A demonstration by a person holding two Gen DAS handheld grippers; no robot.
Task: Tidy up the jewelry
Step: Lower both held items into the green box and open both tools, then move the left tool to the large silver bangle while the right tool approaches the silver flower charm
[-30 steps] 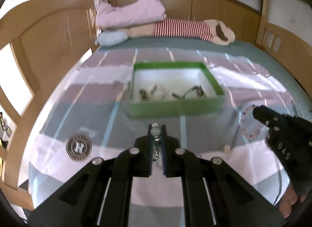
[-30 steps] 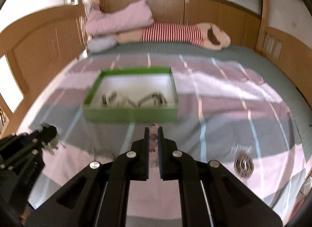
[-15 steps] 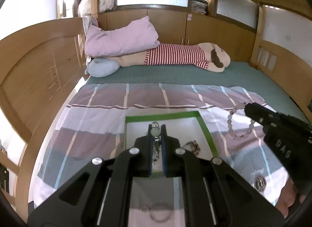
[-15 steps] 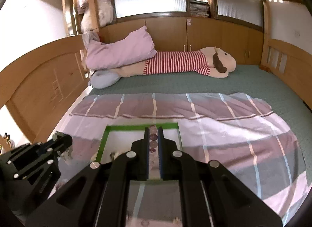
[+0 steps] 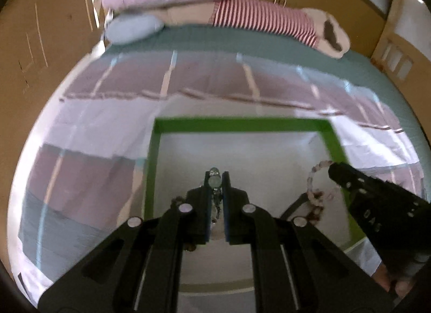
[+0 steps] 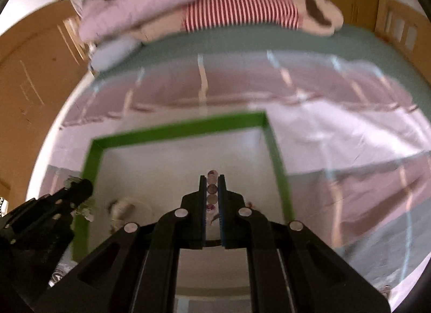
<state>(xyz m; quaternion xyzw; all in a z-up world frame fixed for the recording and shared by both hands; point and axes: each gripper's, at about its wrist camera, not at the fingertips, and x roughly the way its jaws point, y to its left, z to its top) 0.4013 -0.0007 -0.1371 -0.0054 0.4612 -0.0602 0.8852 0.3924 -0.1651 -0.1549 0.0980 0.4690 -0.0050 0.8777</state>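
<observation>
Left gripper [image 5: 215, 178] clamped on silvery clear-stone chain [image 5: 214, 178], over green-rimmed white box [image 5: 242, 124]. Right gripper [image 6: 212, 181] clamped on pink-brown round-bead bracelet [image 6: 212, 187], over same box. Both pieces light, limp, likely slippery; best pinched across one bead or link.

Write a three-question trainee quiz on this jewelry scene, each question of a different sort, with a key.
1. True or false: the left gripper is empty.
2. Multiple choice: the right gripper is shut on a) a coin, b) a beaded bracelet, c) nothing.
3. Fill in: both grippers hang over the white inside of the ____ box.

Key: 1. false, it pinches a chain piece with a clear stone; 2. b; 3. green
</observation>
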